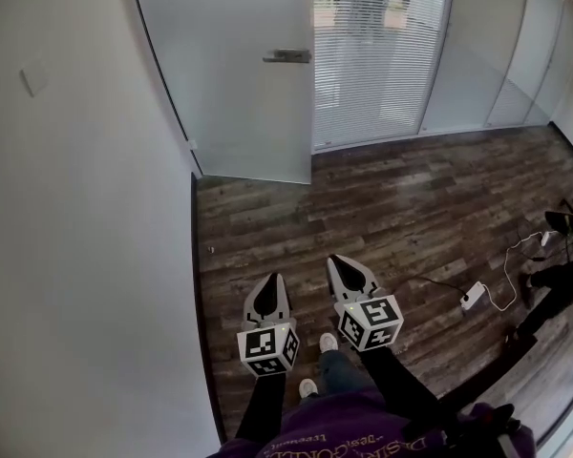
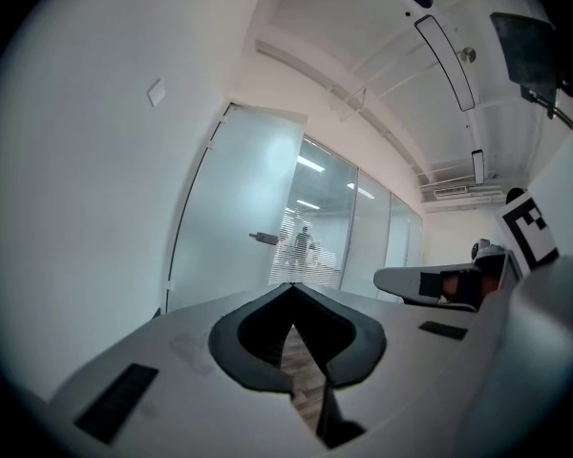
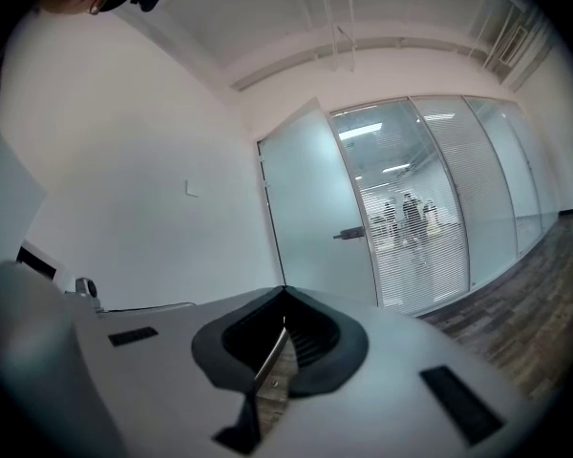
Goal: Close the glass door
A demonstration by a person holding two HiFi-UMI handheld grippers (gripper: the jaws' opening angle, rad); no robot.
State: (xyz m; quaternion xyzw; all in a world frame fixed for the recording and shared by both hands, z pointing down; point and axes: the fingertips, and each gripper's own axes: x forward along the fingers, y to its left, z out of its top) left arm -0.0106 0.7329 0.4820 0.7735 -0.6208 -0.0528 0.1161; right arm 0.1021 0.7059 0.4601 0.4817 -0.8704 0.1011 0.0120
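The glass door (image 1: pixel 234 74) is showing as a tall frosted pane with a dark strip running down its hinge side, next to the white wall (image 1: pixel 86 237). A metal lever handle (image 1: pixel 287 55) is sitting at mid-height near its free edge. The door is standing swung out of line with the glass partition (image 1: pixel 377 55) beside it, its bottom edge resting nearer the person than the partition's foot. Horizontal blinds are covering that partition, and blurred figures are visible behind them in both gripper views.

The left gripper (image 1: pixel 272 278) and the right gripper (image 1: pixel 336 260) are pointing side by side toward the door over the dark wooden floor (image 1: pixel 392 208). The door is lying well ahead of both pairs of fingers, with a stretch of bare floor in between, and nothing is touching it.

In the left gripper view, the left gripper (image 2: pixel 291 285) is showing its fingers clenched together with nothing between them, and the door (image 2: pixel 234 208) and handle (image 2: pixel 265 239) are appearing above and slightly left of their tips. In the right gripper view, the right gripper (image 3: pixel 285 290) is also holding its fingers clenched and empty, and the door (image 3: pixel 315 198) and handle (image 3: pixel 350 233) are appearing above and to the right of the tips.

A white power strip (image 1: pixel 473 297) with a cable is lying on the floor off to the right.
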